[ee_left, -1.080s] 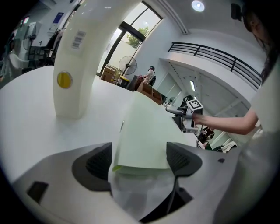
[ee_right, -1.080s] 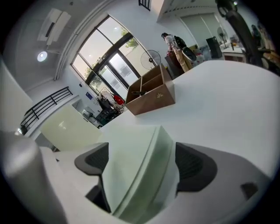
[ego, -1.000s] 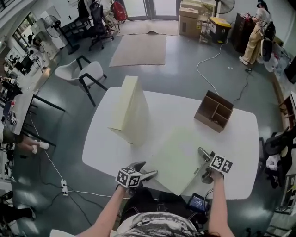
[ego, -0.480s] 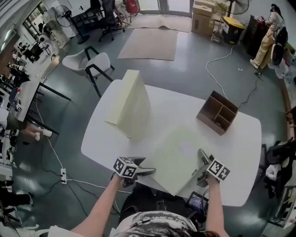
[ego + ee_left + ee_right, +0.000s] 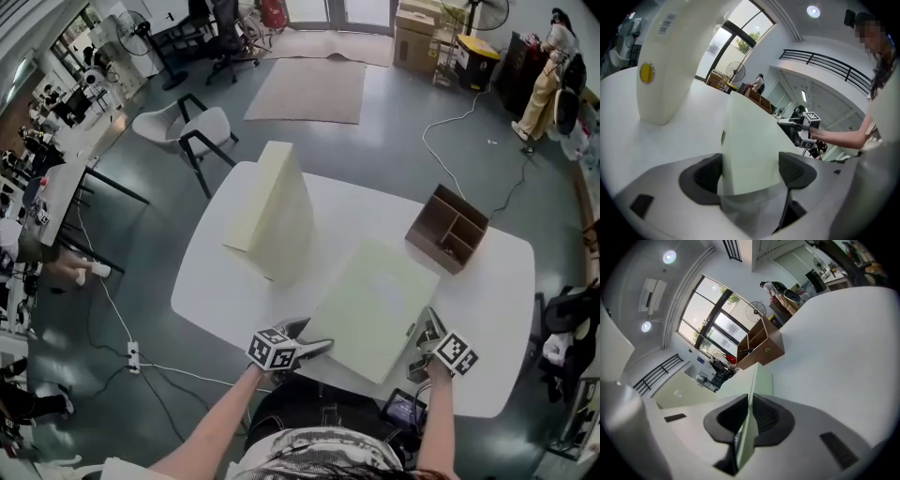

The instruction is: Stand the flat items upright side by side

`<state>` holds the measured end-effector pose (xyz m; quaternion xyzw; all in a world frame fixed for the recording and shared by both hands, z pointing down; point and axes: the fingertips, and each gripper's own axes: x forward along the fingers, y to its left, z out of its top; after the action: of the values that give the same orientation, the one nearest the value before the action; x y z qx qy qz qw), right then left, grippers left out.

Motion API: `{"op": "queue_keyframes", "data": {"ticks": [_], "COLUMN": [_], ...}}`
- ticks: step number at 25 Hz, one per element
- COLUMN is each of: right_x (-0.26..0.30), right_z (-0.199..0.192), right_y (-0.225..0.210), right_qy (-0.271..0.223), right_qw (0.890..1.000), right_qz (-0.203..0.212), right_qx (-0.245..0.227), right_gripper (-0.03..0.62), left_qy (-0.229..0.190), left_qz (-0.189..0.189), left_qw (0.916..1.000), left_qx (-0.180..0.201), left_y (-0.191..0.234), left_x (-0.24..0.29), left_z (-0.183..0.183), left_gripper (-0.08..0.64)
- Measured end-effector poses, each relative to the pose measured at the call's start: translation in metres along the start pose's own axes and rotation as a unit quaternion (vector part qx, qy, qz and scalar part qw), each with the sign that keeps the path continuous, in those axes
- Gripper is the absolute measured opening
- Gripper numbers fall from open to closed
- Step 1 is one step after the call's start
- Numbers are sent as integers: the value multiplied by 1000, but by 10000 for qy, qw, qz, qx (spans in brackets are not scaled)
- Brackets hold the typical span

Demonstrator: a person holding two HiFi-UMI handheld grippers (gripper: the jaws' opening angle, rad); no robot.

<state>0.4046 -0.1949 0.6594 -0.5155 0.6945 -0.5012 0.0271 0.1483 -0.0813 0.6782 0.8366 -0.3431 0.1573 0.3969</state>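
Note:
A pale green flat envelope (image 5: 380,305) lies on the white table (image 5: 487,309), its near corner over the front edge. My right gripper (image 5: 424,326) has just been closing and is shut on its right edge, the thin edge (image 5: 763,383) pinched between the pads. My left gripper (image 5: 312,337) stands open at the envelope's near left corner. That corner (image 5: 750,140) sits between the wide-apart jaws, unpinched. A cream envelope (image 5: 272,211) stands upright at the table's back left, also seen in the left gripper view (image 5: 665,61).
A brown wooden divided box (image 5: 447,228) stands at the table's back right. On the floor beyond are a white chair (image 5: 183,136), a rug (image 5: 309,89) and a cable (image 5: 450,131). A person (image 5: 548,66) stands far right.
My right gripper's jaws closed on the green envelope's edge and lifted that side a little. My left gripper shifted right, up to the envelope's near corner.

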Motion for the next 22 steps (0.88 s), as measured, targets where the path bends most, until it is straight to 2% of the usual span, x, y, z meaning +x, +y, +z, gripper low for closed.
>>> {"op": "queue_keyframes", "data": {"ticks": [4,5,6,7,12,16,19,22], "right_x": [4,7,11,16,49,70,70,64], "right_z": [3,9,15,20,46,45,43,47], "right_y": [-8,-13,-18,-21,-18,-21,-23,-15], "right_qy": [108,104,110,145,364,691,716,481], "right_qw": [9983,9982,9983,9984,9984,9973,9969,9975], "right_qz": [-240,-286,-311,-305,20,166,124,240], "right_qx": [-528,-517,-481,-451,-425,-208,-307,-449], "right_gripper": [57,106,209,278,326,393,376,350], "left_qy": [-73,-75,-75,-65,37,206,336,417], "left_qz": [-43,-71,-99,-127,-241,-372,-457,-504], "left_qw": [10000,9999,9999,9999,9996,9985,9959,9930], "left_qx": [38,47,62,80,157,343,707,987], "left_y": [4,4,4,4,5,4,0,-1], "left_x": [5,6,8,8,9,14,17,16], "left_z": [5,6,7,7,8,10,12,13], "left_gripper": [388,388,388,388,388,388,388,388]}}
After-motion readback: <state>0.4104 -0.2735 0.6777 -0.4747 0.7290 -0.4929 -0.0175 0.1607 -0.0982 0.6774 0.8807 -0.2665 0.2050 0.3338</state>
